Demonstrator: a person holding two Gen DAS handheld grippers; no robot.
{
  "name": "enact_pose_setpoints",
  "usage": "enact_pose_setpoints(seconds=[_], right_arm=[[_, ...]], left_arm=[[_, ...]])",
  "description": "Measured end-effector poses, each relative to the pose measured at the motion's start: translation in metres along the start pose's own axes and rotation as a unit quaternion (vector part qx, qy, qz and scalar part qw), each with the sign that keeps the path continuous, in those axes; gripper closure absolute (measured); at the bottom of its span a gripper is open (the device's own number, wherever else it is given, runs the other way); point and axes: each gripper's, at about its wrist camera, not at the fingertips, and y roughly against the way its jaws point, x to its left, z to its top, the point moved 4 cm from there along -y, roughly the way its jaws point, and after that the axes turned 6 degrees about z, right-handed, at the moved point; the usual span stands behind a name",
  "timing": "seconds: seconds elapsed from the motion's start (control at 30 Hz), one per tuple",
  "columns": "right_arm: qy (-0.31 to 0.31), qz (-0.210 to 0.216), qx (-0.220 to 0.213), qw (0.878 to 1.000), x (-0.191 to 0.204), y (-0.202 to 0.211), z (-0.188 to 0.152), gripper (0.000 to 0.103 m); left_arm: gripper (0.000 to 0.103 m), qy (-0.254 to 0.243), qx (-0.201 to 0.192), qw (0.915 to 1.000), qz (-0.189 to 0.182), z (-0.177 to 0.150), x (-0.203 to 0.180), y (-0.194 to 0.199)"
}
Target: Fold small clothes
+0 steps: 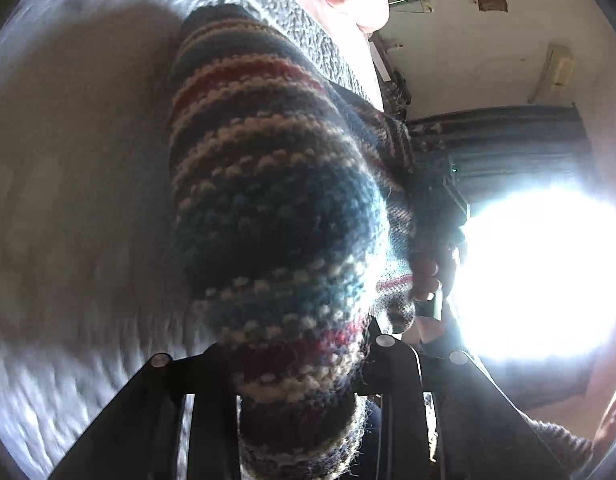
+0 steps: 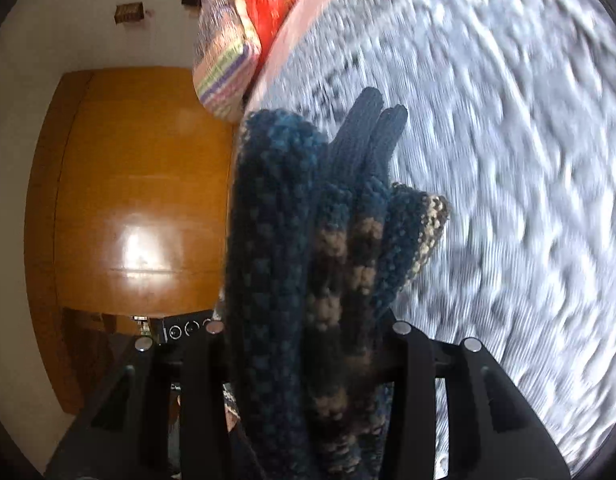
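Two hand-held grippers, left [image 1: 296,360], right [image 2: 308,332], both clamping striped knit [image 1: 276,200]

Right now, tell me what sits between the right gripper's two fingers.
In the right wrist view, the right gripper is closed on bunched folds of the striped knit garment. A dark blue ribbed glove lies beyond it on the grey bedspread.

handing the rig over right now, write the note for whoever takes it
Left tool: shut on the striped knit garment, lifted above the grey textured blanket.
Right tool: shut on the same garment's bunched blue and tan edge; a dark blue glove lies on the blanket beyond it.
Done: garment picked up and held with both tools.
Left: lay it flat, fold it, set it down. No finished fold visible; views are motion-blurred.
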Motion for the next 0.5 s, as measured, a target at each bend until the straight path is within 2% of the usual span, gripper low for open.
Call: enact_pose_setpoints(seconds=[0.13,0.23,0.3,0.33,0.37,0.47,0.5], right_arm=[[-0.03,-0.03,0.014,0.999,-0.031,-0.016,-0.013,0.063],[-0.048,-0.024,0.014,0.998,-0.04,-0.016,-0.013,0.057],[-0.045,-0.037,0.015,0.998,-0.036,-0.012,-0.013,0.045],[-0.042,-0.044,0.007,0.998,-0.03,-0.006,-0.012,0.039],[-0.037,-0.048,-0.007,0.998,-0.026,0.001,-0.013,0.029],[-0.003,-0.077,-0.056,0.995,-0.007,0.032,-0.017,0.029],[0.012,-0.079,-0.066,0.995,0.003,0.041,-0.023,0.035]], left_arm=[[0.072,0.031,0.013,0.9994,0.008,-0.013,0.032,-0.013],[0.054,0.046,0.016,0.9984,0.029,-0.015,0.046,-0.03],[0.046,0.06,0.016,0.9976,0.03,-0.018,0.05,-0.027],[0.043,0.062,0.012,0.9968,0.048,-0.018,0.048,-0.021],[0.037,0.062,0.005,0.9956,0.07,-0.017,0.047,-0.015],[0.034,0.017,-0.073,0.984,0.161,-0.024,0.021,0.037],[0.033,-0.002,-0.091,0.9817,0.167,-0.027,0.011,0.048]])
